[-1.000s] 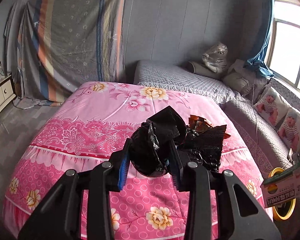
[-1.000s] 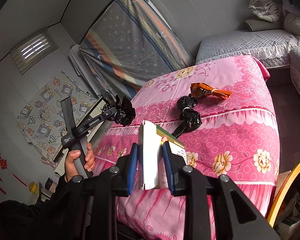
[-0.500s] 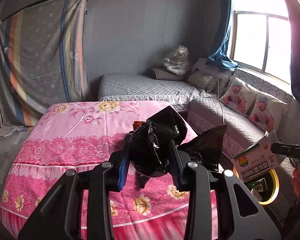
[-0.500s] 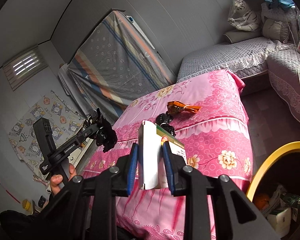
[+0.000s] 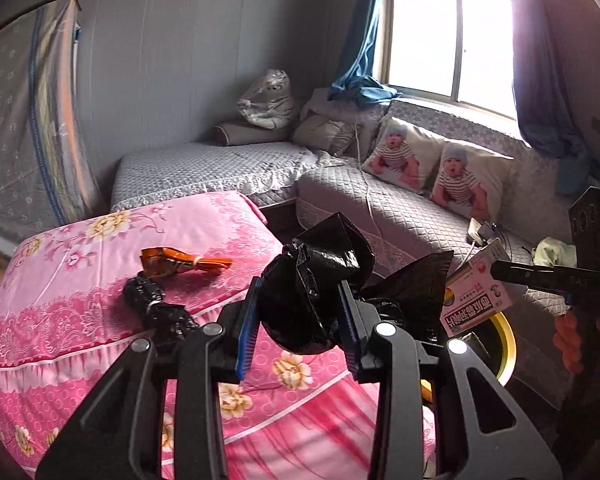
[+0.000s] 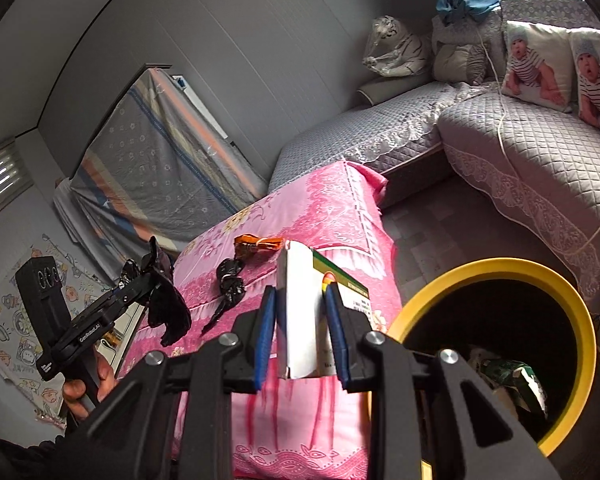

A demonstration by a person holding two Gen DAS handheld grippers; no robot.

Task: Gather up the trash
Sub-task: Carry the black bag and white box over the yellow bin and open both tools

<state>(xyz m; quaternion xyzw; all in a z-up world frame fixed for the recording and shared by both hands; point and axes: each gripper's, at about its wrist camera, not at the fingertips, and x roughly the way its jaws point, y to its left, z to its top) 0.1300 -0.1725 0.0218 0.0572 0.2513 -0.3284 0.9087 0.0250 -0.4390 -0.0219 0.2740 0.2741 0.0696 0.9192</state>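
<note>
I'm carrying: left gripper (image 5: 300, 316) clamps the black bag (image 5: 312, 292), right gripper (image 6: 300, 336) the carton (image 6: 312, 312). Next, release over the bin (image 6: 496, 268) at four o'clock.

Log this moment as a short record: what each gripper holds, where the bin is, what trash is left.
left gripper: shut on black bag
right gripper: shut on box
bin: yellow rim, on the floor beside the pink bed, some trash inside
left on bed: orange wrapper, black wrapper
</note>
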